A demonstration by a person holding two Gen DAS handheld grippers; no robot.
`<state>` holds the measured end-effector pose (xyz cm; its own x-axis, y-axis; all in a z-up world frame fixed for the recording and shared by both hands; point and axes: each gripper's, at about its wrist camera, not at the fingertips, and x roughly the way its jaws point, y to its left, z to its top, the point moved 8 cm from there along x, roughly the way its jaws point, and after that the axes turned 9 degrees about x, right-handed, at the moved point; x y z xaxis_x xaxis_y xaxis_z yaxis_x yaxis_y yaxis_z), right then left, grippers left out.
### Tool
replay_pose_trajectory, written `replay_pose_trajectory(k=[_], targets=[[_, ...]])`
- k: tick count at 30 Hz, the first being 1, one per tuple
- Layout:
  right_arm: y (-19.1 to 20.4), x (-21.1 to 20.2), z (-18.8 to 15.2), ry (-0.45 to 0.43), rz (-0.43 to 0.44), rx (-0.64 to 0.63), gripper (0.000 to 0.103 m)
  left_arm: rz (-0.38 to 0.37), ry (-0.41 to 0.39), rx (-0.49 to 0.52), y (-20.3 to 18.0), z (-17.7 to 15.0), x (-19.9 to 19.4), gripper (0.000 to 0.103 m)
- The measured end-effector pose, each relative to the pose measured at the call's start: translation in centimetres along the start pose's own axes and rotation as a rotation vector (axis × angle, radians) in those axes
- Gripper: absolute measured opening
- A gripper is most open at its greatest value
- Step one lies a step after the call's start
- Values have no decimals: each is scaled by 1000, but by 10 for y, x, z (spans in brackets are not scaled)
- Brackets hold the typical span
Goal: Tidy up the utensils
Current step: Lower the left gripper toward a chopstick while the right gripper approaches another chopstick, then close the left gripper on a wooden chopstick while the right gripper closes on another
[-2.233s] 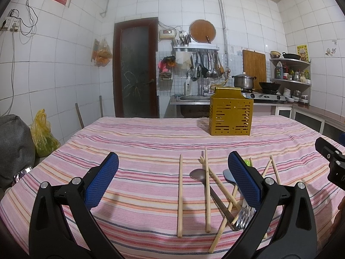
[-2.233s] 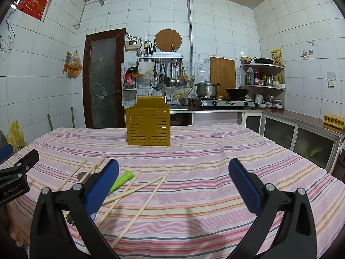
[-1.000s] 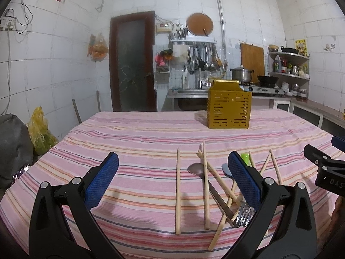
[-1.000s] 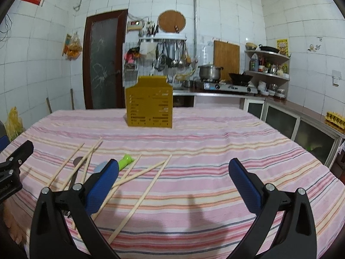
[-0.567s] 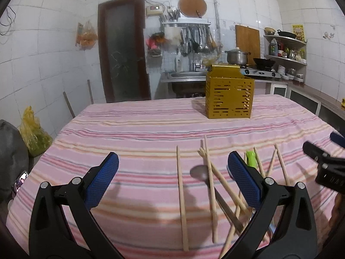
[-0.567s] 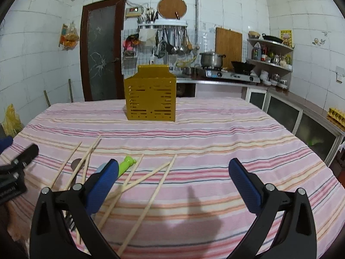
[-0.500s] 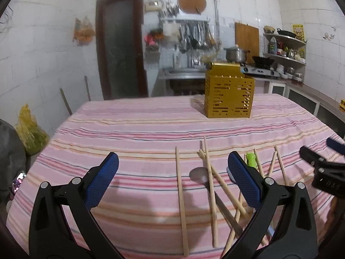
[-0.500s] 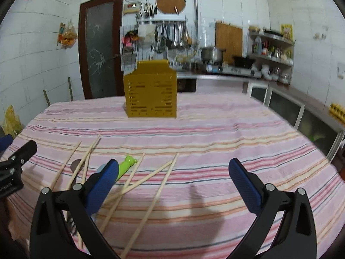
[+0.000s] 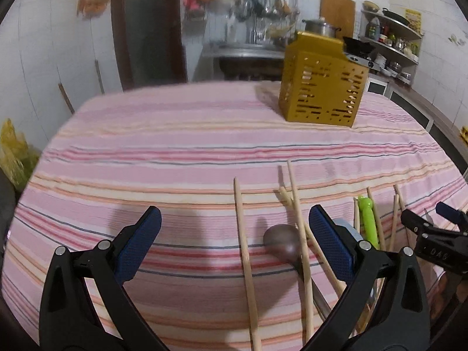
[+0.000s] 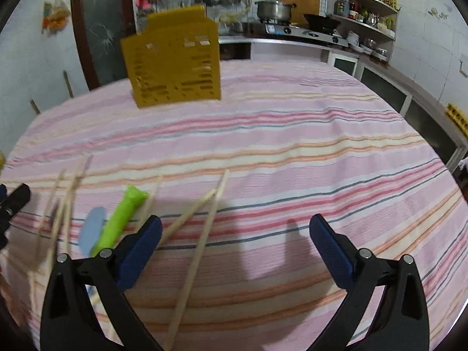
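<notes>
A yellow slotted utensil holder [image 9: 321, 84] [image 10: 174, 58] stands upright at the far side of the striped tablecloth. Several wooden chopsticks [image 9: 245, 260] [image 10: 201, 245] lie scattered near the front edge, with a metal spoon [image 9: 282, 244] and a green-handled utensil with a pale blue head [image 9: 367, 219] [image 10: 117, 222] among them. My left gripper [image 9: 234, 242] is open above the chopsticks and the spoon, holding nothing. My right gripper [image 10: 235, 245] is open over the rightmost chopsticks, also holding nothing. The right gripper's tip shows in the left wrist view [image 9: 433, 234].
A kitchen counter with a stove, a pot [image 10: 273, 8] and shelves runs behind the table to the right. A dark door [image 9: 146, 26] stands at the back left. A yellow bag [image 9: 14, 155] sits on the floor at the left. The striped cloth [image 10: 321, 152] covers the table.
Both grippers have tilted downward and moved forward over the utensils, which now look closer and larger. Nothing on the table has moved.
</notes>
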<state>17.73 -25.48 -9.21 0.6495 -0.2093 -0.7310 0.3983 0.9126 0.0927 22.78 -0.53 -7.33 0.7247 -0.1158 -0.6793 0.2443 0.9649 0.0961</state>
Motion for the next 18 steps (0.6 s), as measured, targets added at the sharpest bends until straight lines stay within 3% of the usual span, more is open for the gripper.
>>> replay_pose_trajectory(k=[2,4,9,14,18], targets=[[-2,5,0,22,-11,4,88,-1,13,4,1,-1,7,89],[-3,12,-2,54,-14,8,72,6,38,8,2,-2,16,85],[3,13,1,65,-15,2,59,-22,110,-27,4,-7,36,79],[9,16,3,71,-27,4,46,-47,161,-19,-1,-12,53,63],[12,16,5,64,-36,10,37,-41,170,-10,-4,-10,59,60]])
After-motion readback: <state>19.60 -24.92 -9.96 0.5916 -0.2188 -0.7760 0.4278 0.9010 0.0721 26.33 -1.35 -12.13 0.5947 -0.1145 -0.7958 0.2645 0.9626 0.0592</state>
